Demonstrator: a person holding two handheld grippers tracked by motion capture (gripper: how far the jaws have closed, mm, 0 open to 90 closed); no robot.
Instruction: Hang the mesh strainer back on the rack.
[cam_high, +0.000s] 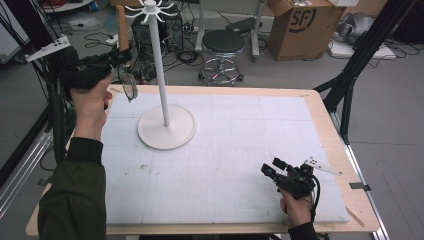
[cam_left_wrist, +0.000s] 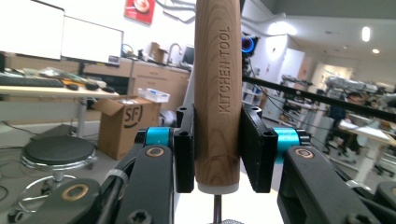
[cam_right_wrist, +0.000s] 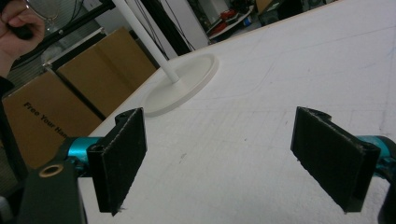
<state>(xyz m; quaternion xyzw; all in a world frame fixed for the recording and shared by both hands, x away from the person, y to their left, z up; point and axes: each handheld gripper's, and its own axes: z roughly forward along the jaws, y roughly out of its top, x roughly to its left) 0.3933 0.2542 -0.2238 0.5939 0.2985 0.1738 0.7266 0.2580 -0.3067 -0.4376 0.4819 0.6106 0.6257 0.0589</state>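
- While your left gripper (cam_high: 120, 59) is pressed together on the wooden handle (cam_left_wrist: 218, 93) of a kitchen tool, that tool is up in the air near the far left corner of the table (cam_high: 300, 125), beside the top of the white stand (cam_high: 159, 65).
- You can see in the left gripper view that both black pads pinch the handle near its lower end, where the wood meets a white collar and a thin metal stem.
- From the high view, the round wire head (cam_high: 129, 85) hangs below the gripper; it looks like a small sieve or skimmer, but I cannot tell which.
- I judge the tool to be light and stiff. The wood is smooth and round, so it may turn between the pads if you tilt it; hold it firm and keep it upright.
- The wire head looks thin and could bend or catch on something, so take hold only on the wood, as you do now.
- The stand has small hooks (cam_high: 150, 9) at its top and a round base (cam_high: 166, 127) on the far left part of the table; the hooks seem empty.
- Your right gripper (cam_high: 272, 170) rests near the near right corner of the table, its jaws spread wide with nothing between them.
- No bowl, box or tray is on the table; a cardboard box (cam_high: 300, 25) stands on the floor beyond the far edge, and what is inside I cannot tell.
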